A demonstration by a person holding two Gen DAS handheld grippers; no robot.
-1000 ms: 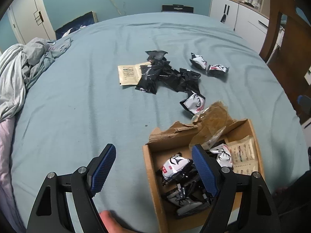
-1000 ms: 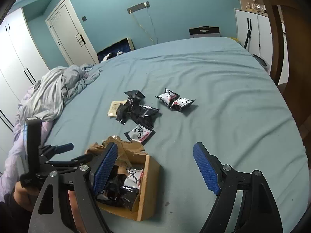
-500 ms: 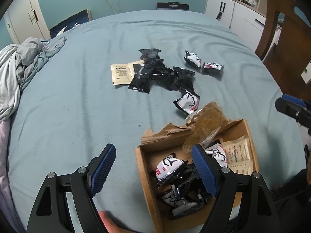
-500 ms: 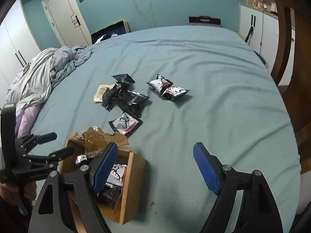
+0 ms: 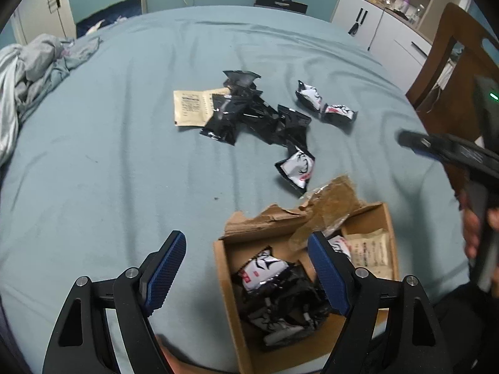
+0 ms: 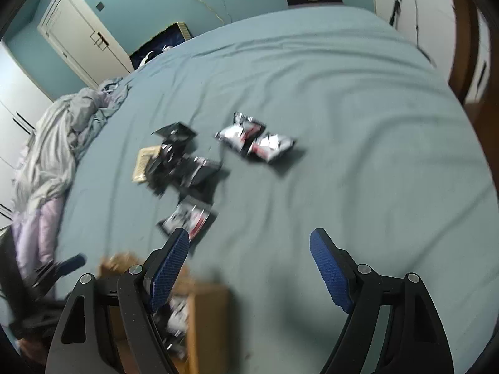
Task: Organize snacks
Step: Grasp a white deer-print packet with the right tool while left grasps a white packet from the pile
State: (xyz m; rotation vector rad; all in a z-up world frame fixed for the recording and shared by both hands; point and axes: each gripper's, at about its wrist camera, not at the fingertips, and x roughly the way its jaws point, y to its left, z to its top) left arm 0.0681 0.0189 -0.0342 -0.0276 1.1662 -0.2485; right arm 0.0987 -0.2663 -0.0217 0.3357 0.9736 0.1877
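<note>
An open cardboard box (image 5: 222, 268) lies on the bed at the lower right of the left wrist view, holding several black, white and beige snack packets. My left gripper (image 5: 246, 266) hovers open over its left wall, gripping nothing. Farther out lie a pile of black packets (image 5: 249, 115), a beige packet (image 5: 190, 107), a white packet (image 5: 297, 166) and a white pair (image 5: 324, 103). My right gripper (image 6: 249, 258) stands open and empty above the sheet, the white packet (image 6: 190, 218) just beyond its left finger and the box (image 6: 207, 308) at lower left. The right wrist view is blurred.
The blue-grey bed sheet (image 5: 109, 171) stretches wide around the snacks. Crumpled bedding (image 6: 59, 143) is heaped at the left. A wooden chair (image 5: 458, 50) and white cabinets (image 5: 383, 28) stand to the right of the bed. A torn box flap (image 5: 330, 199) sticks up.
My right gripper has travelled forward over the bed toward the loose packets; it now shows at the right edge of the left wrist view. The left gripper has barely shifted, only tilted slightly.
</note>
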